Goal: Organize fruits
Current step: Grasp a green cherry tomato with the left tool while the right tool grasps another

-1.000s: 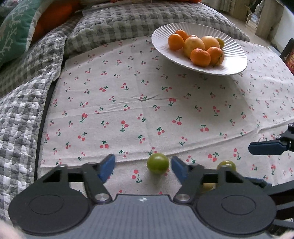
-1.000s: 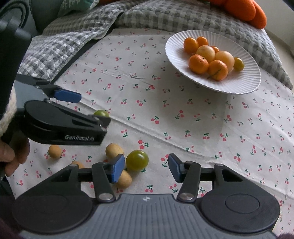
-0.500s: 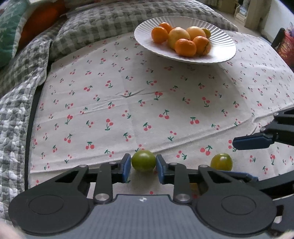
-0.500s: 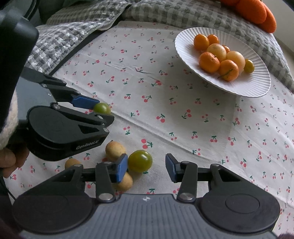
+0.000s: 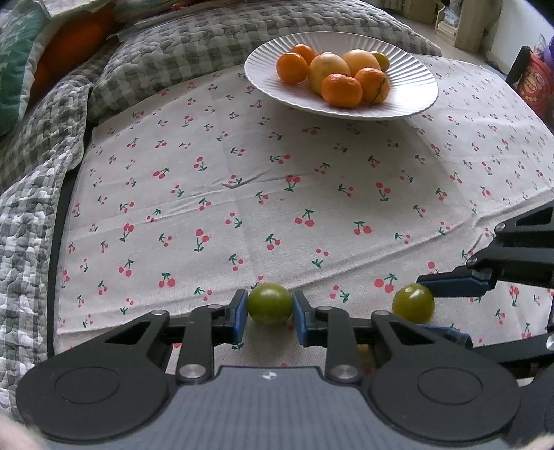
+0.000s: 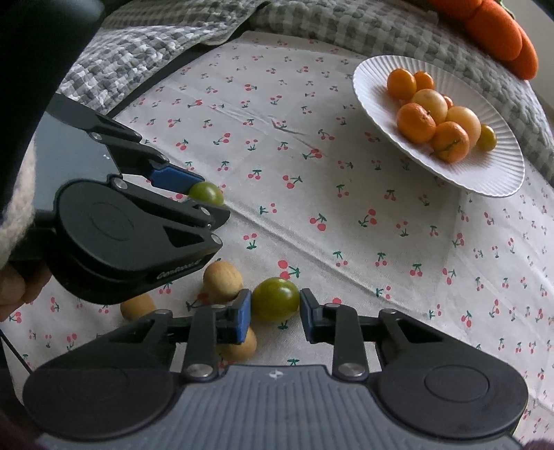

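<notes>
On the cherry-print cloth (image 5: 242, 194) lie two small green fruits. My left gripper (image 5: 270, 313) is shut on one green fruit (image 5: 270, 302), a blue pad pressed on each side. In the right wrist view my right gripper (image 6: 275, 309) is closing its jaws onto the other green fruit (image 6: 276, 303), and both pads touch it. That second fruit (image 5: 413, 303) also shows at the lower right of the left wrist view. The left gripper (image 6: 204, 200) with its fruit (image 6: 207, 192) shows at the left of the right wrist view. The white ribbed plate (image 5: 408, 93) at the back holds several oranges and yellow fruits.
Three small tan fruits (image 6: 221, 277) lie on the cloth just left of and under my right gripper's left finger. A grey checked quilt (image 5: 41, 145) borders the cloth at the left and back. An orange cushion (image 6: 498, 31) lies behind the plate (image 6: 491, 180).
Both grippers have closed from wide open onto their green fruits, the left one first. Both hands have stayed nearly in place, rolling slightly.
</notes>
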